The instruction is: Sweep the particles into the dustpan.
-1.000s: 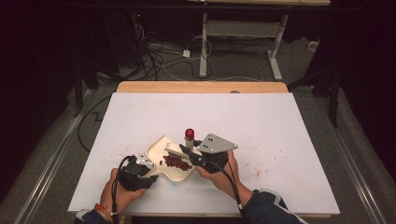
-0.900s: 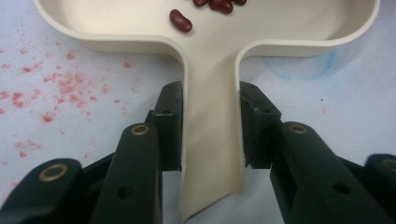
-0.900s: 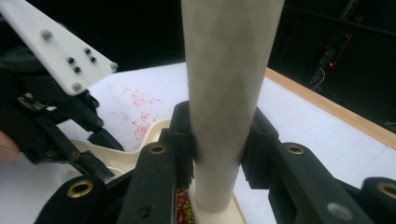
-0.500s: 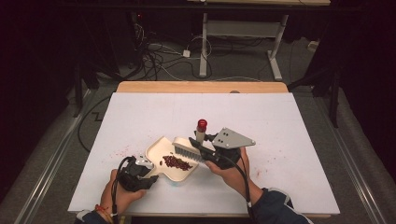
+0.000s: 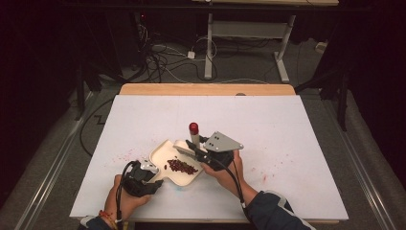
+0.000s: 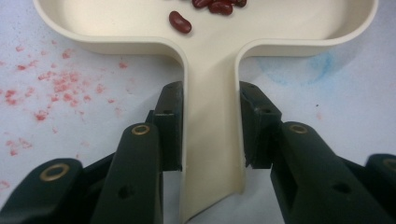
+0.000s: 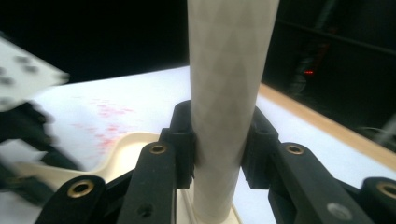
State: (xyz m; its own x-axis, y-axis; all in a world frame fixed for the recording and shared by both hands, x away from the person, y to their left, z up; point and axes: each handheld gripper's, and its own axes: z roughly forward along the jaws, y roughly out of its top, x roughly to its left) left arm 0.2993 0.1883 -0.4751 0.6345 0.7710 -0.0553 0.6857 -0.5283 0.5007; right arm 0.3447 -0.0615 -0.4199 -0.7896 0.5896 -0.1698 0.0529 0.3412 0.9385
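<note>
On the white table, near its front edge, left gripper clamped on handle of cream dustpan; red beans lie in the pan. Right gripper clamped on brush handle, red-capped, bristle end over pan's far rim.

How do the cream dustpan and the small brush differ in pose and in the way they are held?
The dustpan lies flat on the table with red beans in it; the brush is over its far edge.
The left gripper clamps the dustpan's flat handle; the right gripper clamps the brush's round handle.
Both are gripped by their handles.
</note>
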